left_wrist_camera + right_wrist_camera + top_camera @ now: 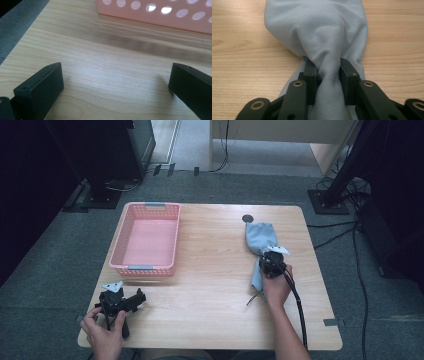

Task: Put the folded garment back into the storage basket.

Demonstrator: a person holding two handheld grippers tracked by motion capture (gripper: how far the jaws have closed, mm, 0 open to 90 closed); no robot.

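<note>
Pinching a bunched fold of the light blue cloth [322, 32], the right gripper [328, 72] has its two black jaws pressed in from both sides, so the fabric is squeezed into a narrow twist between them. Seen from above, that cloth [260, 240] lies on the wooden table [210, 270] toward its right edge, stretched from near the far edge back to the person's right hand [276, 287], with the right gripper [272, 262] sitting on its nearer half. A small dark round spot [248, 218] sits on the tabletop just beyond the cloth's far end.

Near the front left corner, the left gripper [137, 297] rests low over bare wood in the left hand [102, 332], its jaws spread wide with nothing between them. Just beyond it, the pink basket [146, 268] stands along the left side of the table.
</note>
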